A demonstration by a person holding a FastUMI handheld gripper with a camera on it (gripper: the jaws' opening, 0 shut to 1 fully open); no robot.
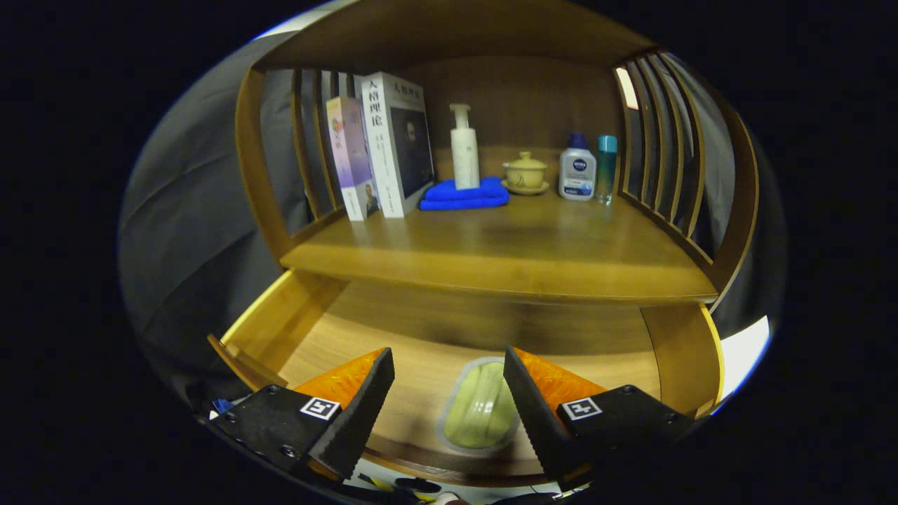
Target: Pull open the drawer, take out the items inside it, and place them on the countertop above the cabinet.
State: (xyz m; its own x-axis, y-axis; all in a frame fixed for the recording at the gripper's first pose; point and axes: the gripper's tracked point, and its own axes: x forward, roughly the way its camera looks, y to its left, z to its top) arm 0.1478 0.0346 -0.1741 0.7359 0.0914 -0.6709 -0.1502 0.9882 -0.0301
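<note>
My gripper (447,382) hangs over the pulled-out drawer (280,330) with its two fingers spread wide apart, pinching nothing. Between the fingers, nearer the right one, lies one pale green packet (479,407) in clear wrapping, flat on the drawer's wooden floor close to the front edge. The right finger's inner edge comes up against the packet's side; I cannot tell whether it touches. The left finger stands well clear of it. I count only this one item in the part of the drawer I can see.

Beyond my fingers and above the drawer runs the countertop (505,256), a broad wooden shelf with slatted sides. Its front part is bare wood. At the back of it, ahead and to my left, stand two books (382,151) upright, side by side, the taller one on the right. Straight ahead sits one folded blue cloth (464,195) with one white pump bottle (464,149) standing on it. Just to the right of the cloth is one small yellowish lidded cup (525,172) on a saucer. Further right stand two more bottles touching or nearly so: one white bottle with a blue cap (577,170) and one slim teal bottle (606,168) beside the slats.
</note>
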